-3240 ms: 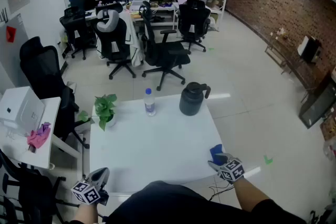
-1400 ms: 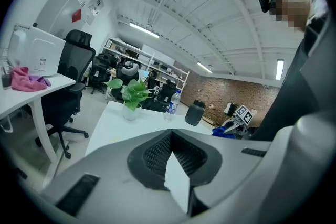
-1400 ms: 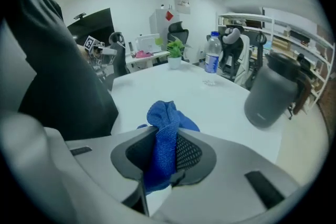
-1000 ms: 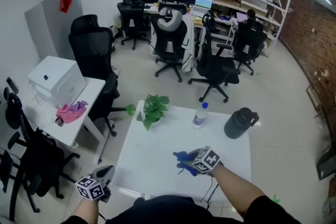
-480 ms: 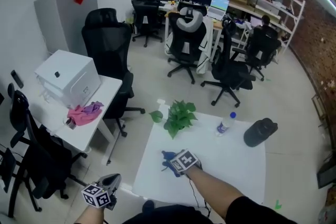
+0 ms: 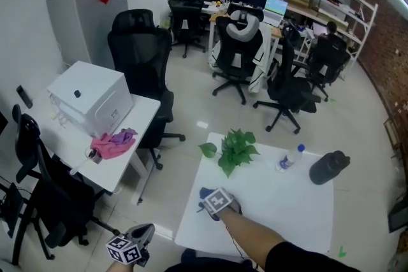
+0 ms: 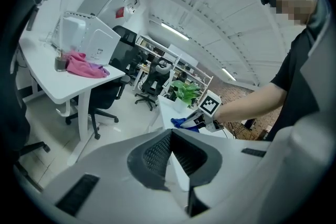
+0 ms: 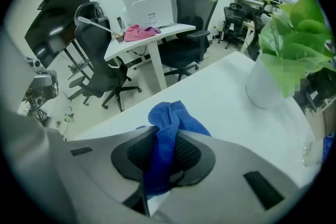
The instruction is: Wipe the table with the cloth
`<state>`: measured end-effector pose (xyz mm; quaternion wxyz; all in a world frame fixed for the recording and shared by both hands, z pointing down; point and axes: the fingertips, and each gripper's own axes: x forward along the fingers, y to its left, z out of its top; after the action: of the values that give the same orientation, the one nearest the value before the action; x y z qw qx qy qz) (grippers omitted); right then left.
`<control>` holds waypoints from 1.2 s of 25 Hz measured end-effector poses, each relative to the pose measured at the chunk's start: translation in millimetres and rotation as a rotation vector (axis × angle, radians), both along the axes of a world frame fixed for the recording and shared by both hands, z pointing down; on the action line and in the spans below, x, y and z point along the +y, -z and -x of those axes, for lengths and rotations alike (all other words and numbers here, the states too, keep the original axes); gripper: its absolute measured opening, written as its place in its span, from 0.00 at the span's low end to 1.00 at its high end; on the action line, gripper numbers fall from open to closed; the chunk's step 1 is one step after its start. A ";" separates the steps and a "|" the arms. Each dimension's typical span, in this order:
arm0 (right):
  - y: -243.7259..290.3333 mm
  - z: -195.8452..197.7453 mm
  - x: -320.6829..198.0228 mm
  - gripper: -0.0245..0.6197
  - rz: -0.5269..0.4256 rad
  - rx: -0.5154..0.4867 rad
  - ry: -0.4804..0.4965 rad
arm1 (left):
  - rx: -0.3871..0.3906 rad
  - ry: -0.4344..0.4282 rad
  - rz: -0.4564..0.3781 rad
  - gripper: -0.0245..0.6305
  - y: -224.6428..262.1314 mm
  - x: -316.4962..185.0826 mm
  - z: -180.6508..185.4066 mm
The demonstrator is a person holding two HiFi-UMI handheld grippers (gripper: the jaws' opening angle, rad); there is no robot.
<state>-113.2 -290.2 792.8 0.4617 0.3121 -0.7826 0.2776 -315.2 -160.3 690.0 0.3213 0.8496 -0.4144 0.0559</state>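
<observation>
- Jaws of the right gripper (image 8: 165, 136) pinch a bunched blue cloth (image 8: 168, 118), whose free end spills out ahead of the tips
- Jaws of the left gripper (image 7: 170, 136) are pressed together, with nothing between the 2 pads
- White surface (image 6: 287, 200) carries everything for the job; in the head view the right gripper (image 6: 207, 199) sits low over its near left part with the cloth (image 6: 204, 192) at its tip, though contact between cloth and surface cannot be told
- Left gripper (image 6: 146, 230) hangs off the surface, over the floor (image 6: 185, 99) beside the near left corner
- Side desk (image 6: 137, 137) stands well apart on the left, bearing 1 white box (image 6: 89, 99) and 1 pink rag (image 6: 113, 143)
- Black jug (image 6: 328, 167) lies towards the far right corner of the surface
- Potted plant (image 6: 234, 150) stands at the far left edge, near the cloth
- Clear bottle (image 6: 288, 159) sits between plant and jug
</observation>
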 end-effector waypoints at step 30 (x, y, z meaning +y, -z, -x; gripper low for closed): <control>4.4 -10.5 -53.1 0.14 -0.178 0.108 0.031 | 0.022 0.028 0.015 0.04 -8.5 19.7 24.7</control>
<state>-102.8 -343.3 788.4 0.4780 0.3543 -0.7827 0.1828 -339.9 -140.6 698.4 0.3332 0.8419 -0.4222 0.0450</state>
